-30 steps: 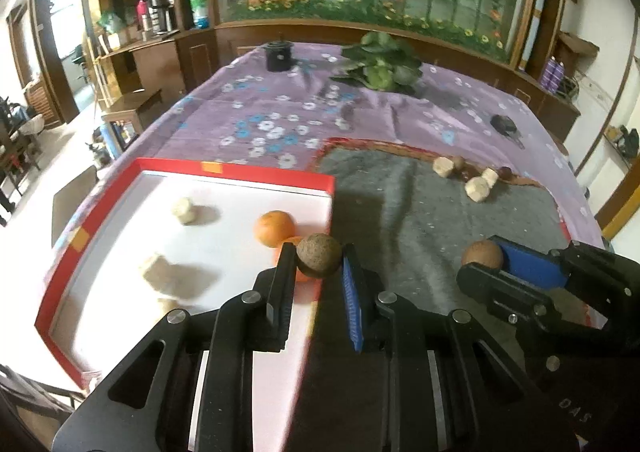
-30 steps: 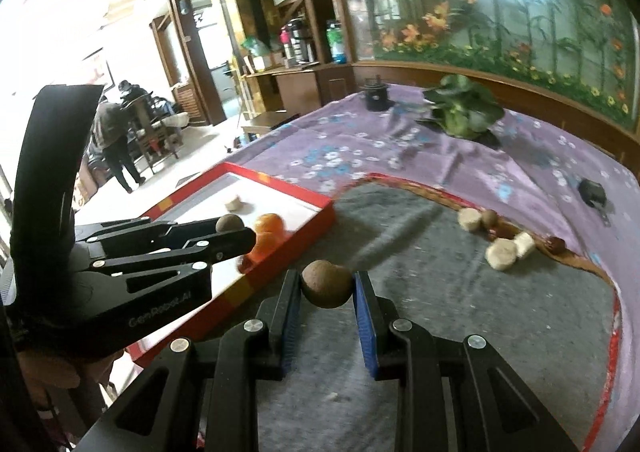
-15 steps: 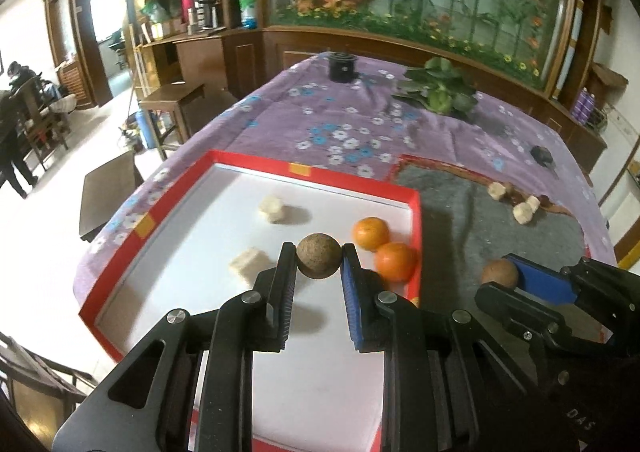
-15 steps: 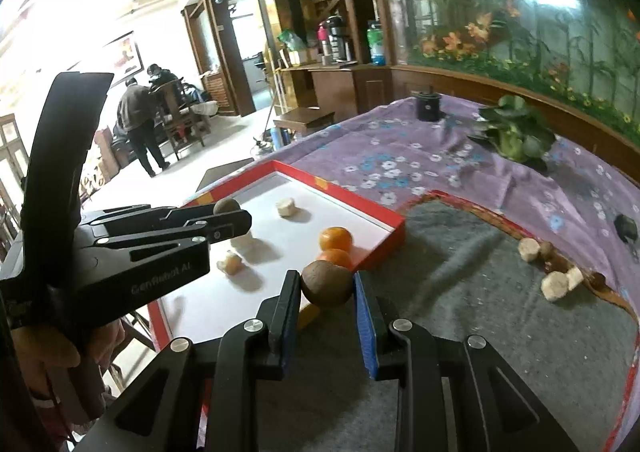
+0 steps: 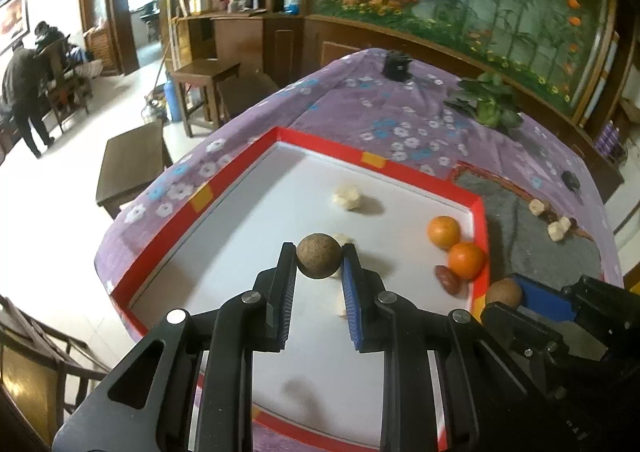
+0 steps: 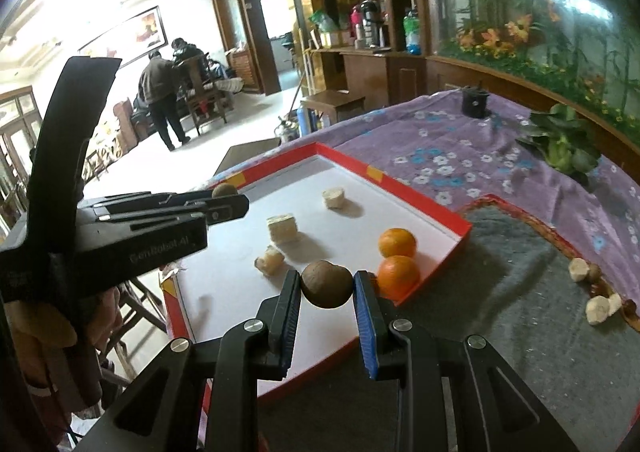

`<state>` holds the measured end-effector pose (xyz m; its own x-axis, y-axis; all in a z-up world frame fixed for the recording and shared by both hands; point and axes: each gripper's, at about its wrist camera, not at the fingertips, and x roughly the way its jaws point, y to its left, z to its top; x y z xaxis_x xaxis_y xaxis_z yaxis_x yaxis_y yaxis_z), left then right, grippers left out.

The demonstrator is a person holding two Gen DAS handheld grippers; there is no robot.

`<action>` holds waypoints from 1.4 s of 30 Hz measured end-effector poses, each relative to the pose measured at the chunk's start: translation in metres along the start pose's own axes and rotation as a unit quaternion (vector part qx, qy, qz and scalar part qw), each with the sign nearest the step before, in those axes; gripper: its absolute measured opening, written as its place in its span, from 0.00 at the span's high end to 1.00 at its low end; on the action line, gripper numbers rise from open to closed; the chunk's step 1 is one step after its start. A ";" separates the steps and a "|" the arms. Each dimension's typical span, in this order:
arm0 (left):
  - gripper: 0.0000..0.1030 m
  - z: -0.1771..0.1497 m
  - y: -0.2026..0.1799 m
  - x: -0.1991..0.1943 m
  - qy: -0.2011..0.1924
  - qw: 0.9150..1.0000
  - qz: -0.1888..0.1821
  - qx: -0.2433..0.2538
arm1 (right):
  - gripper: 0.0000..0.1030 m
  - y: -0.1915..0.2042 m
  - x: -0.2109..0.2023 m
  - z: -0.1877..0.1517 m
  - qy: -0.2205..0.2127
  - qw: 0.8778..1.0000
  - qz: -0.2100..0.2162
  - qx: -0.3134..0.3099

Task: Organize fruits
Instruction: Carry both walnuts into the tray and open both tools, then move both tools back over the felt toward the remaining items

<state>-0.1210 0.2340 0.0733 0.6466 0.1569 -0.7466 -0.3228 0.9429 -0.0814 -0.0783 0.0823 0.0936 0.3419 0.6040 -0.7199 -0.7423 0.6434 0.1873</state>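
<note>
Surface: the tabletop (image 5: 400,119) carries a purple flowered cloth, with a grey felt mat (image 6: 500,292) edged in red laid over its right part. At the left stands a red-rimmed tray (image 5: 236,171) with a white floor. A wooden sideboard with flasks and bottles and a large planted glass tank line the far wall; people stand by chairs at far left.

Tray contents, left to right: pale fruit chunks (image 6: 282,228) near the middle, a small dark red fruit (image 5: 448,280), and two oranges (image 5: 466,260) touching each other in the right corner against the rim. On the mat's far right edge lie more pale chunks (image 6: 598,310) with small brown pieces beside them. A leafy green bunch (image 6: 560,143) and a small black pot (image 6: 475,101) sit on the cloth beyond.

Left claw (image 5: 319,264): narrowly parted, clenched on a round brown fruit (image 5: 319,260) pinched between both pads, held above the tray floor near its middle. Its shadow falls on the white floor below.

Right claw (image 6: 327,286): likewise narrowly parted, grasping a second round brown fruit (image 6: 327,284) between black and blue pads. It sits over the tray's near right edge, just beside the nearer orange. Whether it touches that orange cannot be told.
</note>
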 end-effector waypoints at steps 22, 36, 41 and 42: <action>0.79 -0.007 0.014 0.048 0.057 0.998 0.029 -0.024 | 0.75 0.003 0.070 -0.004 0.075 0.996 -0.007 -0.037; 0.46 0.005 -0.007 0.022 0.010 0.999 0.050 -0.013 | 0.68 -0.027 0.026 -0.004 0.021 0.999 0.021 0.036; 0.46 0.010 -0.045 0.015 0.001 1.000 0.024 0.019 | 0.67 -0.053 -0.001 -0.009 -0.002 0.998 0.005 0.066; 0.46 0.011 -0.055 0.015 0.000 1.000 0.017 0.025 | 0.67 -0.059 -0.008 -0.011 -0.006 0.997 0.000 0.071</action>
<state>-0.0860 0.1879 0.0743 0.6364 0.1890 -0.7478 -0.3088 0.9509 -0.0225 -0.0434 0.0348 0.0809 0.3485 0.6094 -0.7122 -0.6533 0.7028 0.2817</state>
